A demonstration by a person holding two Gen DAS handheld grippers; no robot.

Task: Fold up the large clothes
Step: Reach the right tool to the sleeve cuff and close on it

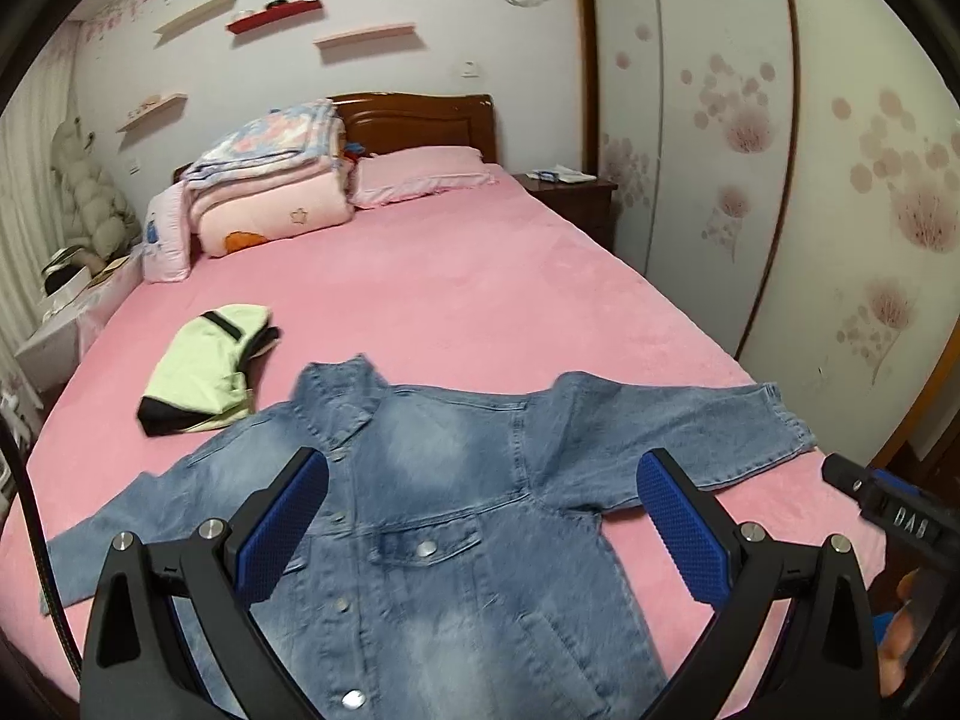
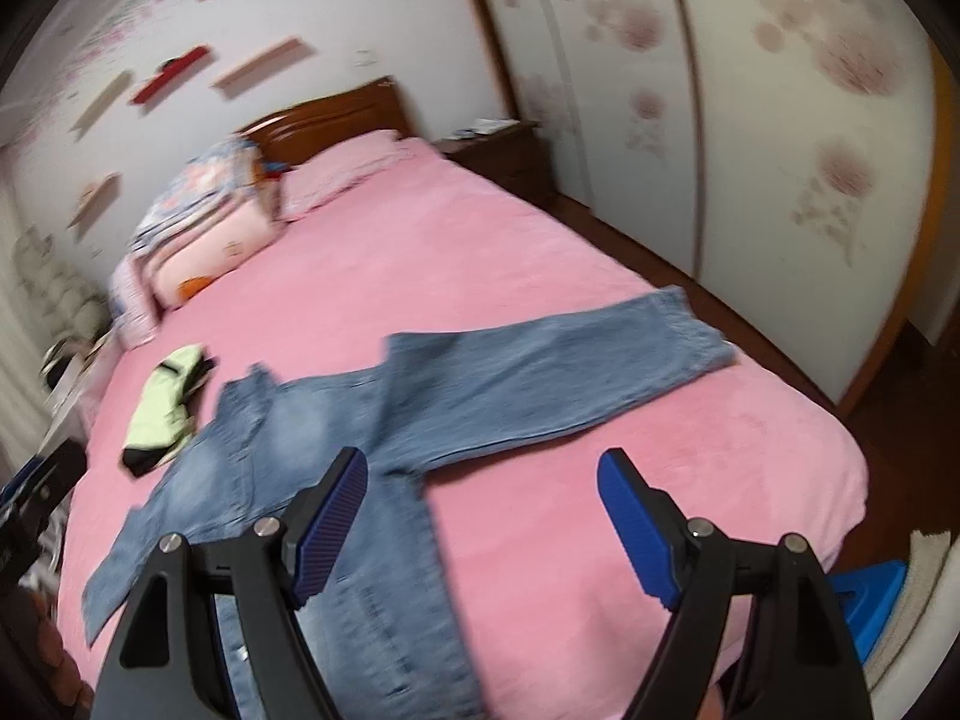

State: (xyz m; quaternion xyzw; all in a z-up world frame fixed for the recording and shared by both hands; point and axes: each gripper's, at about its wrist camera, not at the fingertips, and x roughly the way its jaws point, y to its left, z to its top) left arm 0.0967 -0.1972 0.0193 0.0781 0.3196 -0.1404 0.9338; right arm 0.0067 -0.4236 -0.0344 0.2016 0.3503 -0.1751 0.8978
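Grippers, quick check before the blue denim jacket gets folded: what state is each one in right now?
Left gripper: open, holding nothing, above the blue denim jacket.
Right gripper: open, holding nothing, over the jacket's edge and the pink bed cover.

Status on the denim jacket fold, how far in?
Done: denim jacket lies spread front-up on the pink bed, both sleeves out; a green-and-black garment already sits folded beside it. In hand: nothing; left gripper and right gripper are both open above the jacket. Left: every fold.
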